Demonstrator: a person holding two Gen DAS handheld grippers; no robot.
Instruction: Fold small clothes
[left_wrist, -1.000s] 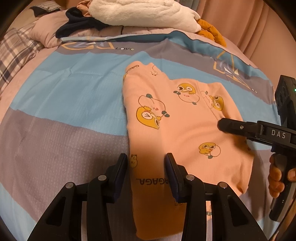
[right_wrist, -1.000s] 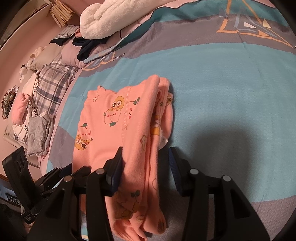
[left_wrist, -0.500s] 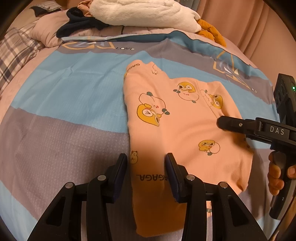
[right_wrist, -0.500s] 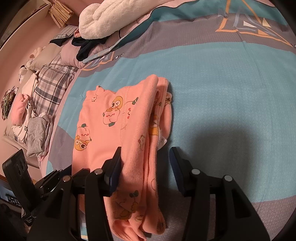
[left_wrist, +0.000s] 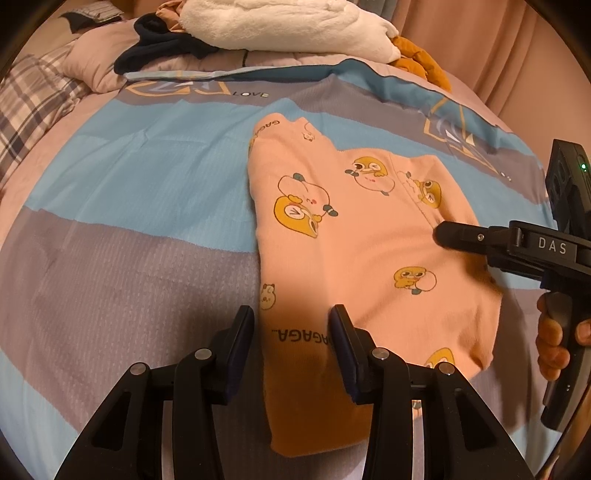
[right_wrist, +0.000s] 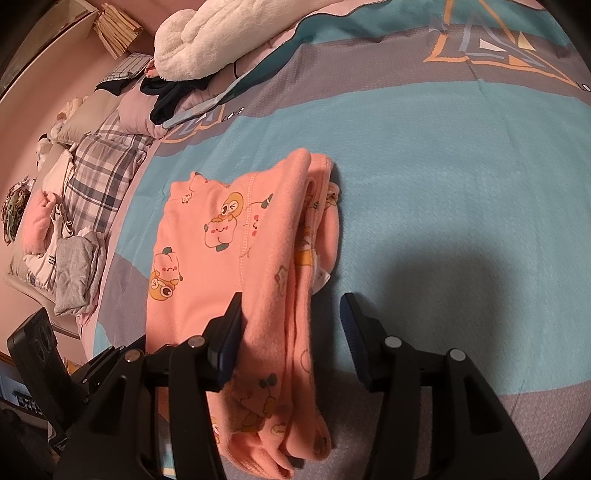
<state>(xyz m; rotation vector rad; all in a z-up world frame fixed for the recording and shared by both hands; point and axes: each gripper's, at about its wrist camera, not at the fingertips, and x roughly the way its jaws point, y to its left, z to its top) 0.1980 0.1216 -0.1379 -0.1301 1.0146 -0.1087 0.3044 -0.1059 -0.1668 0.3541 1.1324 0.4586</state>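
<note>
Bedroom scene: striped blue-grey bedspread (left_wrist: 129, 192) is your work surface, with a white fleece blanket (left_wrist: 280, 26) and a plaid quilt (right_wrist: 99, 173) piled at the far end, well apart from the job.

Pink printed garment (left_wrist: 351, 240) lies mid-bed, already folded lengthwise. Its right edge is doubled into a thick ridge (right_wrist: 295, 229) that sits higher than the flat panel beside it.

Step in hand looks like letting go after that lengthwise fold. To do it well, back both tools straight off without dragging the cloth. Press the ridge flat before the next cross fold, or the stack will come out lopsided. Take the near hem evenly with both sides so the fold line stays square.

Left gripper (left_wrist: 291, 332): jaws spread about halfway, straddling the near left edge of the garment by the printed lettering. Pads don't press on it. Whether they brush the fabric, you can't tell.

Right gripper (right_wrist: 291, 325): jaws have just been opening. The ridge is between them, with the left pad (right_wrist: 231, 332) against the cloth and the right pad clear of it, so there's no pinch.
</note>
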